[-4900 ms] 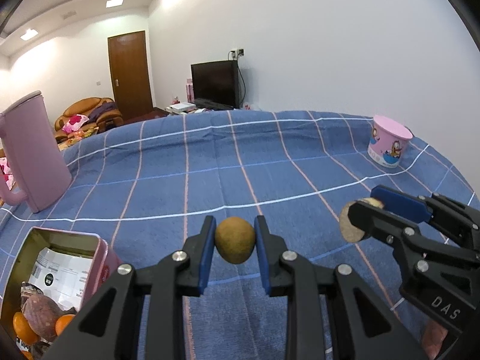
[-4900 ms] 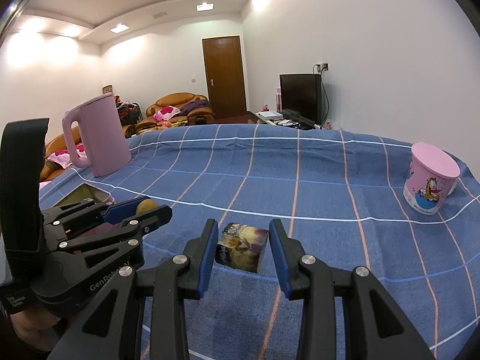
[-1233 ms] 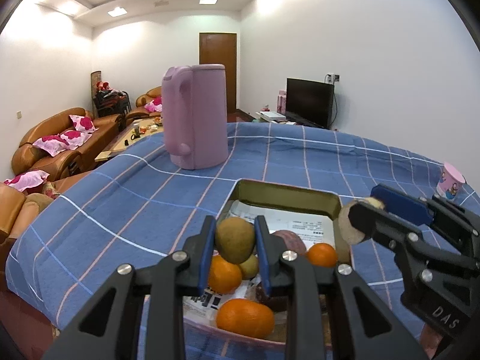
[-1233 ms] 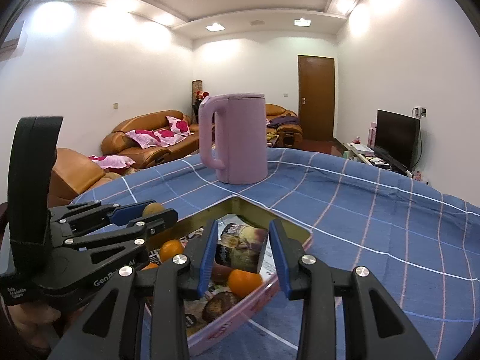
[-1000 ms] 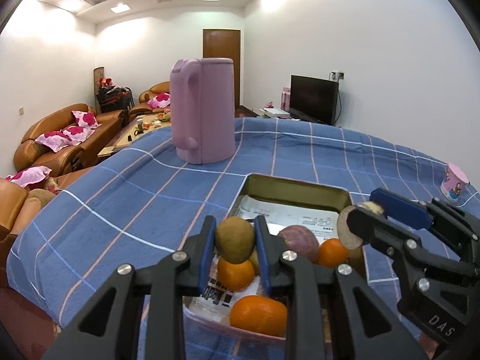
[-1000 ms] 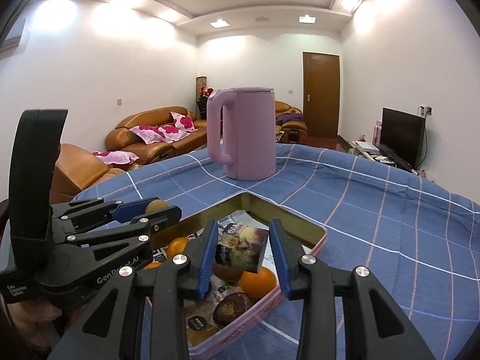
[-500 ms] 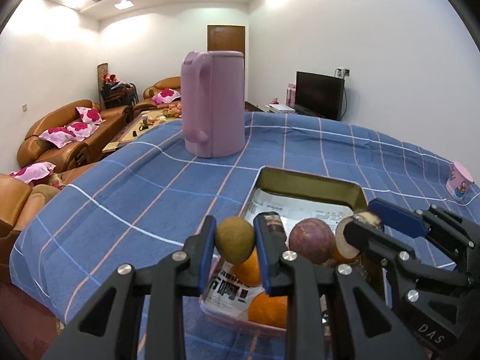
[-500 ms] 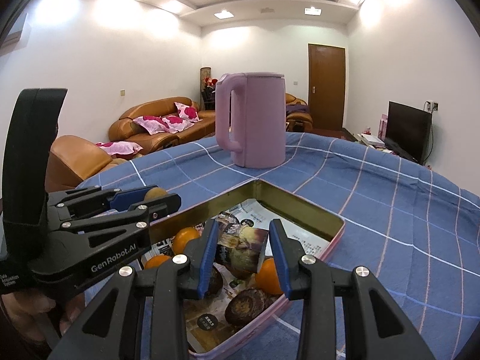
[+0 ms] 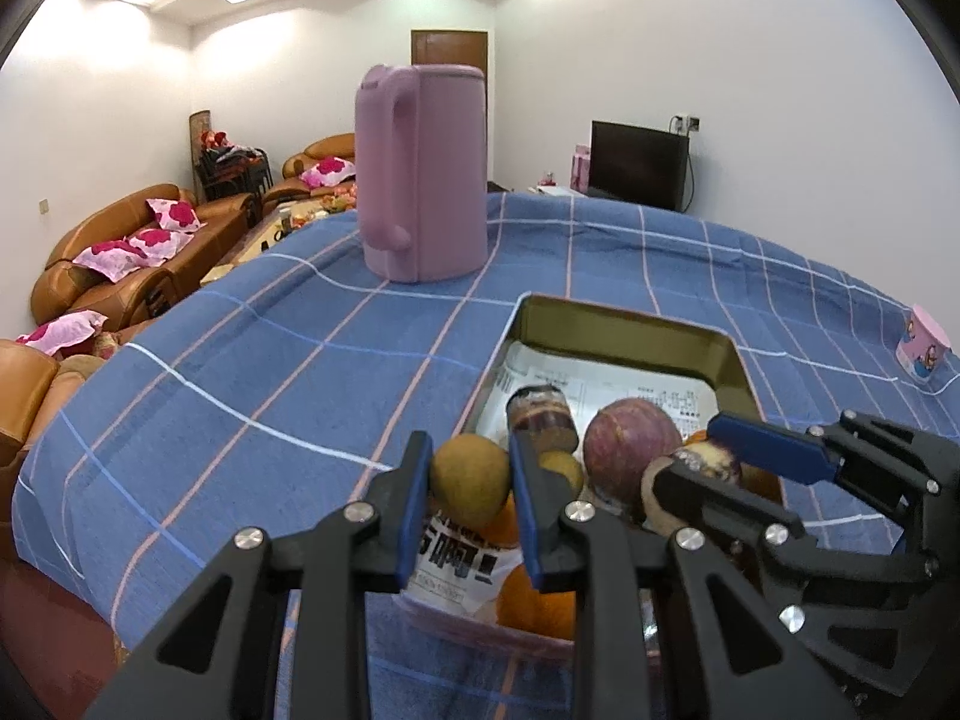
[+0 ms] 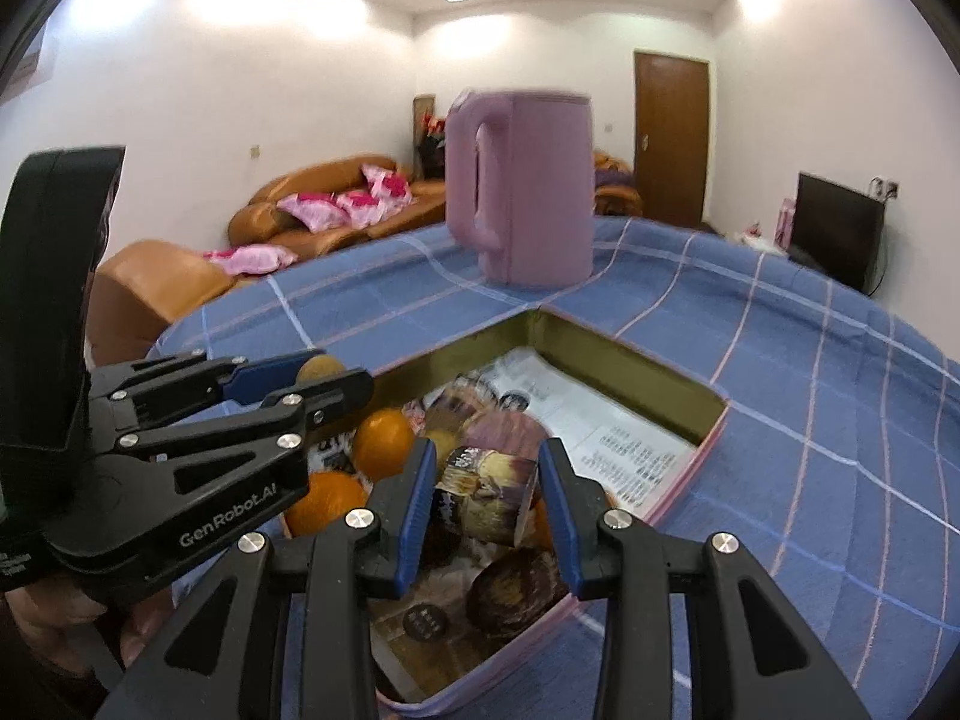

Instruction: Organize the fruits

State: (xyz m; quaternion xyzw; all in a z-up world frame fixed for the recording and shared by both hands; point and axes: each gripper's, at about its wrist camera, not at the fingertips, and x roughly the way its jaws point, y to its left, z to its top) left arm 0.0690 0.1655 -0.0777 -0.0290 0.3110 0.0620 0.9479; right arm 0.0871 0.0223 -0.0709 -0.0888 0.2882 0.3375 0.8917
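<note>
My left gripper (image 9: pixel 471 483) is shut on a brown-green kiwi (image 9: pixel 470 485) above the near left corner of the open tin box (image 9: pixel 624 329). My right gripper (image 10: pixel 487 495) is shut on a cut piece of purple fruit (image 10: pixel 487 495) above the same box (image 10: pixel 630 363). Inside the box, on printed paper, lie oranges (image 10: pixel 384 435), a round purple fruit (image 9: pixel 630 441) and a dark fruit (image 10: pixel 516 594). In the left wrist view the right gripper (image 9: pixel 699 468) enters from the right; in the right wrist view the left gripper (image 10: pixel 318 375) comes in from the left.
A tall pink kettle (image 9: pixel 420 171) stands on the blue checked tablecloth (image 9: pixel 270 372) behind the box. A small pink cup (image 9: pixel 924 343) sits far right. Sofas (image 9: pixel 126 258) lie beyond the table's left edge, a TV (image 9: pixel 639 165) against the far wall.
Both grippers have sunk lower and closer over the tin box, still holding their fruit. The box and kettle now look nearer in both views.
</note>
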